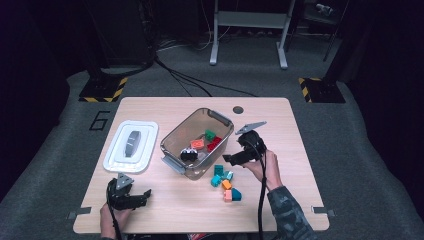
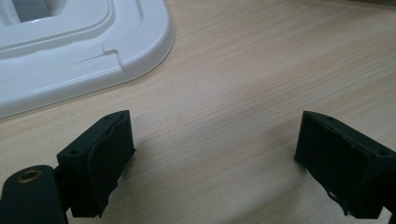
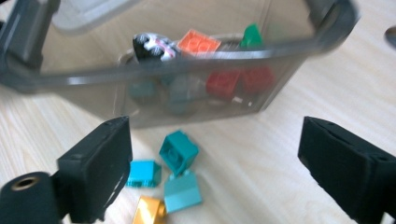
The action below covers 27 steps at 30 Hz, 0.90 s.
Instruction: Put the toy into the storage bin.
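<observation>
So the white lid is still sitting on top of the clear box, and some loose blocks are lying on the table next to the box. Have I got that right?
Not quite. The white lid is off the clear box: in the high view it lies flat on the table to the box's left, and the box stands open. The rest holds: loose blocks do lie on the table beside the box.

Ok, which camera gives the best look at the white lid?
The high view: the white lid shows whole, lying flat on the table left of the clear bin, grey handle on top. The left gripper view catches just a close-up corner. The right gripper view faces the bin.
</observation>
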Available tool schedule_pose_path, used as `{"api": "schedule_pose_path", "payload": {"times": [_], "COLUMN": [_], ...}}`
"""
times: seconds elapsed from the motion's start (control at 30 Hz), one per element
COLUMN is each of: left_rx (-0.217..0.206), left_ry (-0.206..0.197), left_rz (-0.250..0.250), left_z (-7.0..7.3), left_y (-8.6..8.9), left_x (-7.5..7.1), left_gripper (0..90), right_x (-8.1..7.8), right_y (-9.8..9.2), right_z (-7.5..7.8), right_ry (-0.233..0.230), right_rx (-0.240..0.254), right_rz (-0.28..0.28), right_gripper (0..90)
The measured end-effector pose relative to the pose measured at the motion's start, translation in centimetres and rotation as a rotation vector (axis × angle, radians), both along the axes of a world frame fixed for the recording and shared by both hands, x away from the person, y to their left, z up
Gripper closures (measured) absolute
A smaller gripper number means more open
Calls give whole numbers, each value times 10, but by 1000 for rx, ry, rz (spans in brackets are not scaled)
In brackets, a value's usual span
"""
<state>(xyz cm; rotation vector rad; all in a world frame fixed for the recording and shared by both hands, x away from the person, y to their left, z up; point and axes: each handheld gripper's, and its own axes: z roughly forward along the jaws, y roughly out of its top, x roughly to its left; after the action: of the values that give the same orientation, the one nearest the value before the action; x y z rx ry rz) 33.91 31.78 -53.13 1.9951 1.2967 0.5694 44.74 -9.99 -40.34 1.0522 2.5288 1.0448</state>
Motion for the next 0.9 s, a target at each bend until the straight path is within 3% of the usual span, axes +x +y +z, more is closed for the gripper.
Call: {"api": "schedule_pose_path", "payload": {"times": [0.17,0.43,0.53,0.73,0.9], "left_rx": [-1,-3,-7,-5,5], "left_ry": [-2,-5,-6,-7,-2], "left_rz": [2,3,6,5,-3], "left_z": [0,0,0,0,0], "left_y": [0,0,0,0,0], "left_x": [0,0,0,0,0], "left_gripper": [111,111,111,111,111], "right_x": [-14,-39,-50,-60,-61], "right_y": [-3,-13,-16,-20,-22], "right_z": [-19,-53,-65,-83,-88], "right_ry": [30,86,104,131,149], "right_rx": [-5,-2,-29,-41,-32], "right_rz": [7,-15,-17,-26,-30], "right_gripper": [34,33,43,68,79]}}
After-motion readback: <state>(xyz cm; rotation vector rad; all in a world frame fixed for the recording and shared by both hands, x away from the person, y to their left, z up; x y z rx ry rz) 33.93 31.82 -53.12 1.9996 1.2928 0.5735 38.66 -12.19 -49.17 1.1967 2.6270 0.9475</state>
